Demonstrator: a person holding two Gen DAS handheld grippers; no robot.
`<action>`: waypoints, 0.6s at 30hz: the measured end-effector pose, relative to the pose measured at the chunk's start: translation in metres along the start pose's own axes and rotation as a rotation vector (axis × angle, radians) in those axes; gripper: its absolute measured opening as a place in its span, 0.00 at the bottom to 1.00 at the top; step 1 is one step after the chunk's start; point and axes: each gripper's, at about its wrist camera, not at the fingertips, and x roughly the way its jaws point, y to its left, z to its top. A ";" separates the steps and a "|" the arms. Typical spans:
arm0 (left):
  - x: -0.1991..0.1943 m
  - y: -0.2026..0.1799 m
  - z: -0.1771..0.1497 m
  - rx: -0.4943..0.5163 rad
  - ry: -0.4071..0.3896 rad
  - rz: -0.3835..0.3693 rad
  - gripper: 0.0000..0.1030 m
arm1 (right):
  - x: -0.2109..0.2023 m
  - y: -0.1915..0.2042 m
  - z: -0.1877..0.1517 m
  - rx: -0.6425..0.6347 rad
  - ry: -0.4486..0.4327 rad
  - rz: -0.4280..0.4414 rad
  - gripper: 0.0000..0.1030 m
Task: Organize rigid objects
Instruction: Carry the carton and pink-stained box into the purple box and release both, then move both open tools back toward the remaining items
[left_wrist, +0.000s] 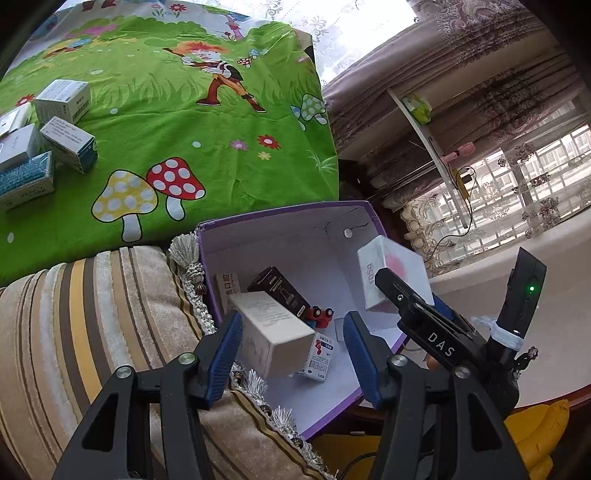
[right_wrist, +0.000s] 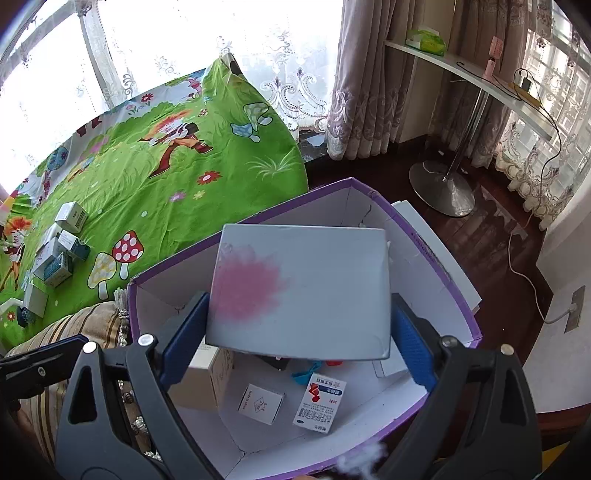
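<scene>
Right gripper (right_wrist: 295, 325): clenched on white pink-blotched box (right_wrist: 303, 291), held over purple bin (right_wrist: 436, 254). Left gripper (left_wrist: 293, 350): released, above bin. Bin contents: cream carton (left_wrist: 273, 332), black box (left_wrist: 279, 291), red toy (left_wrist: 320, 315), medicine packet (right_wrist: 319, 402). Far left: small boxes (left_wrist: 64, 142) on green cloth (left_wrist: 207, 147).

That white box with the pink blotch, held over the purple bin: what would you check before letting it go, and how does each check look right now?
1. Grip: the right gripper has both pads against the sides of the white box. Ok.
2. Position: the box hangs above the opening of the purple bin. Ok.
3. Landing spot: a red and white packet and a small white carton lie below, with bare floor between them. Cannot tell if the box will lie flat.
4. Other hand: the left gripper is open over the bin, beside a cream box. Not ok, it crowds the drop.
5. Work left: more boxes wait on the green sheet. Ok.
</scene>
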 end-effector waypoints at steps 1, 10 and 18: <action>-0.008 0.001 0.001 -0.005 -0.011 -0.006 0.56 | -0.001 0.000 0.000 0.004 -0.002 0.000 0.91; -0.138 -0.020 0.014 0.011 -0.121 0.010 0.59 | -0.018 0.009 0.005 -0.019 -0.027 0.005 0.92; -0.232 -0.065 0.017 0.131 -0.179 0.001 0.65 | -0.025 0.019 0.014 -0.037 -0.046 -0.018 0.92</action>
